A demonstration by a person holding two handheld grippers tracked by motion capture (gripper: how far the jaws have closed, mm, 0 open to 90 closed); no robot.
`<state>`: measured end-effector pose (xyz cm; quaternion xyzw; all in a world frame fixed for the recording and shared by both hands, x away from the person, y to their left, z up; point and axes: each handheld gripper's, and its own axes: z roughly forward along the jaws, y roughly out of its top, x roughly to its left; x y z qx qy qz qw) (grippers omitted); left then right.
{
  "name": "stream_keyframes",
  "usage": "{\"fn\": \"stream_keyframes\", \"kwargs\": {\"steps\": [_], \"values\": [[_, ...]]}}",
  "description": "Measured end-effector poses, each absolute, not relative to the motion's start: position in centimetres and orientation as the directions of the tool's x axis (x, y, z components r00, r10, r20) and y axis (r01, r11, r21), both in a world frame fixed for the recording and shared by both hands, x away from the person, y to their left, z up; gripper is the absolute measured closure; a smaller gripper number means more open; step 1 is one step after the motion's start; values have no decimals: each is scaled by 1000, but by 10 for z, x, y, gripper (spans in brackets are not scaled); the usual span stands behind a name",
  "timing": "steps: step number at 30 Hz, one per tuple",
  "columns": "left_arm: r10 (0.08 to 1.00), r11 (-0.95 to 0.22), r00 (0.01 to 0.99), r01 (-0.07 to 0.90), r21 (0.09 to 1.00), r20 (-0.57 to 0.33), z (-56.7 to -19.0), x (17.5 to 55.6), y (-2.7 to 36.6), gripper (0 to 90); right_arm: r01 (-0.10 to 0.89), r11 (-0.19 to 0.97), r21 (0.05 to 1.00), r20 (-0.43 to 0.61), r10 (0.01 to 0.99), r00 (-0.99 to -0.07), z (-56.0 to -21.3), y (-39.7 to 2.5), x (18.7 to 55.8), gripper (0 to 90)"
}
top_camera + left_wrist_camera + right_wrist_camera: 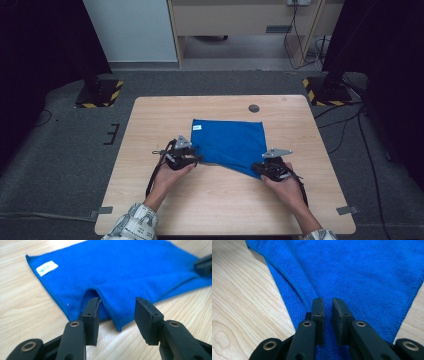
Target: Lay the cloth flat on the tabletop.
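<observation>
**Both grippers at near edge of blue cloth**

Left gripper (196, 159): fingers (91, 315) apart, straddling the cloth's near left corner, which is lifted into a small peak between them; nothing clamped. Blue cloth (230, 140) lies mid-surface (150, 130), mostly flat, white label (196, 128) at its far left corner. Right gripper (257, 166): fingers (318, 315) nearly together at the near right corner, a thin fold of cloth between them; can't tell whether it is actually pinched.
</observation>
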<state>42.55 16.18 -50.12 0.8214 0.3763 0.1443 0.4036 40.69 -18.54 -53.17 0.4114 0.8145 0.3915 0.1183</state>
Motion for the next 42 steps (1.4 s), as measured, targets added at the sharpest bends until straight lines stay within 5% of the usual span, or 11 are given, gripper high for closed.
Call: {"fn": "stream_keyframes", "kwargs": {"steps": [12,20,27,42], "values": [[729,-445,683,525,726,-46,-520,426,156,516,571,357,739,124,762,-636,-532,-185,406,803],[700,-484,712,525,700,-51,-526,430,148,649,570,356,741,126,760,-638,-533,-185,406,808],[694,-497,719,510,701,-31,-525,431,144,881,567,359,741,123,757,-641,-533,-185,406,808],[655,-491,742,561,666,-142,-506,390,186,890,515,316,797,123,749,-651,-507,-193,378,726]]}}
